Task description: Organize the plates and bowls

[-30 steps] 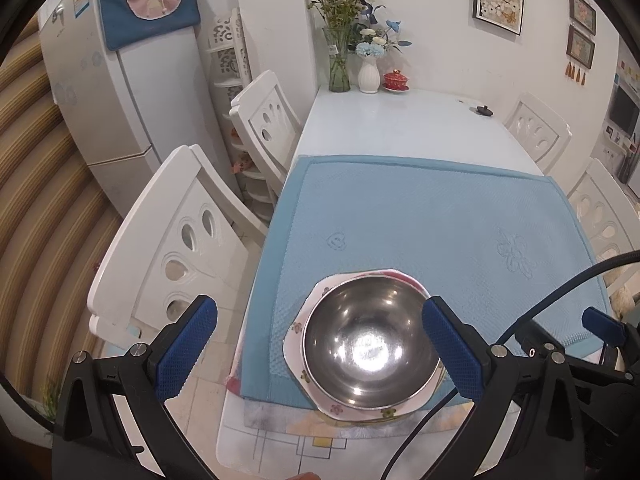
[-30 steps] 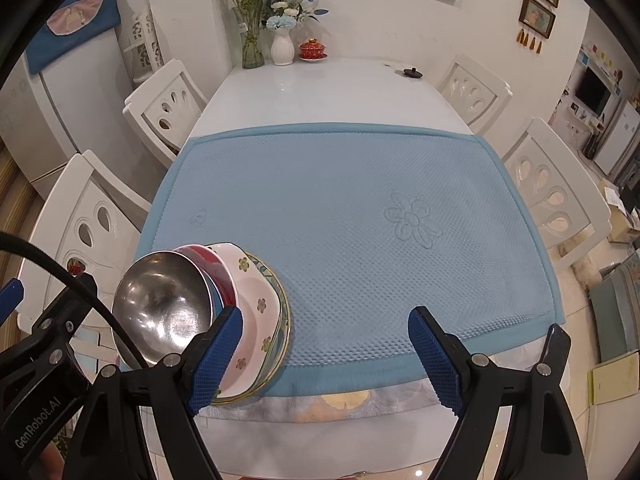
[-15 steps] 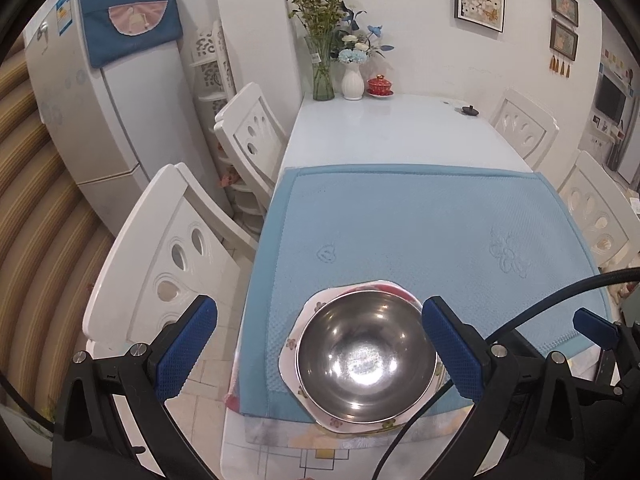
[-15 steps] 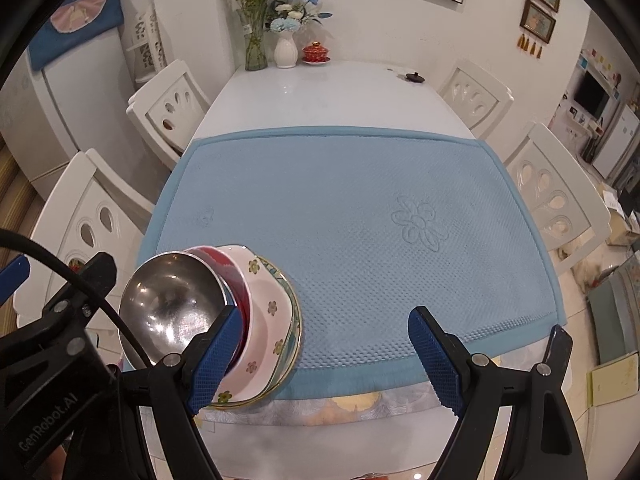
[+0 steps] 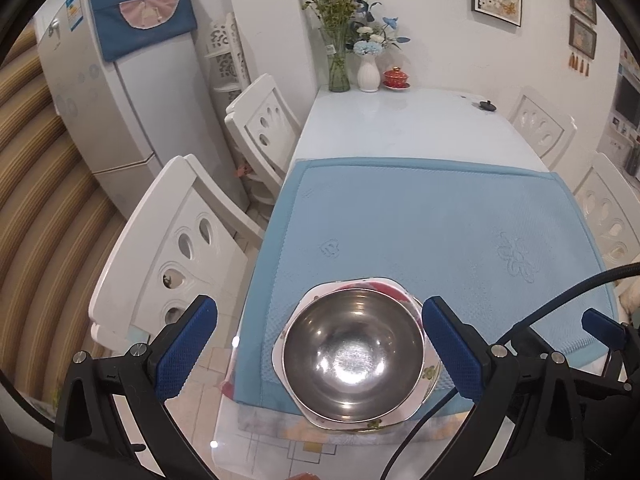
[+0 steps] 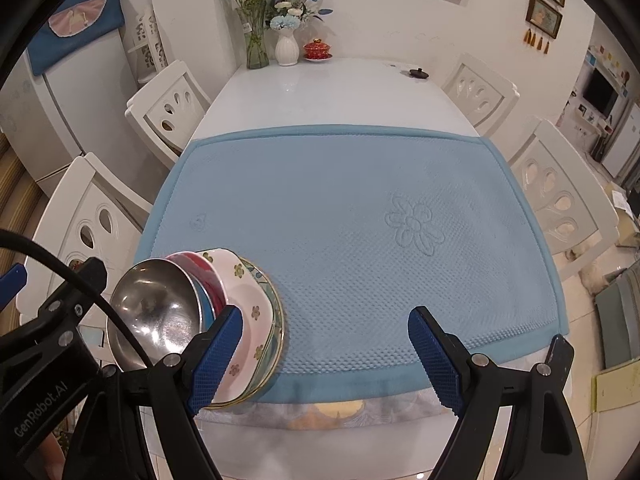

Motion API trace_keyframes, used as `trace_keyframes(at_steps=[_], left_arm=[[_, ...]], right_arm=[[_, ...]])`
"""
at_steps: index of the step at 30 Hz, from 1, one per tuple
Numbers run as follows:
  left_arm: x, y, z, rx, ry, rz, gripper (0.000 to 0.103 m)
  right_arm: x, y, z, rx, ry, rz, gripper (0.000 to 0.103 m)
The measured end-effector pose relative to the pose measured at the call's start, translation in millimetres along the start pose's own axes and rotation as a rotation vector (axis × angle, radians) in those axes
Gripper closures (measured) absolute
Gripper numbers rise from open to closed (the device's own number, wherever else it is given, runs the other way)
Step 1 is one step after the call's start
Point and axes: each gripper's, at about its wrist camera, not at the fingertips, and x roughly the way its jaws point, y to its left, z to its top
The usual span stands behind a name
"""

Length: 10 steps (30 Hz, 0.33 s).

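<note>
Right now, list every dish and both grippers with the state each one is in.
steel bowl: upright, empty, top of the stack.
red bowl: nested under the steel bowl, only its rim shows.
floral dish: lower in the stack, holding the bowls.
gold-rimmed plate: bottom of the stack, on the blue mat.
left gripper: open, jaws either side of the stack, not touching.
right gripper: open, empty.

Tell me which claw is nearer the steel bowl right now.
Left. The left claw is open right over the steel bowl, its fingers either side of it. The right claw is open beside the stack, over bare blue mat, with the bowl to its left.
</note>
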Motion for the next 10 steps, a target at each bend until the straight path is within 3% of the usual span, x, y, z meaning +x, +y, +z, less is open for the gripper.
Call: trace_keyframes(at_steps=[6,10], left_arm=[[5.0,-5.9,1.9,-0.038,0.029,0.019,0.001],[3.9,-6.8,5.6,-0.053,-0.008,0.06,0.001]], right_arm=[[4.5,-10.2,6.9,-0.03,0.012,0.019,0.02],[7.2,-16.7,9.8,-0.045,0.018,0.018,0.02]])
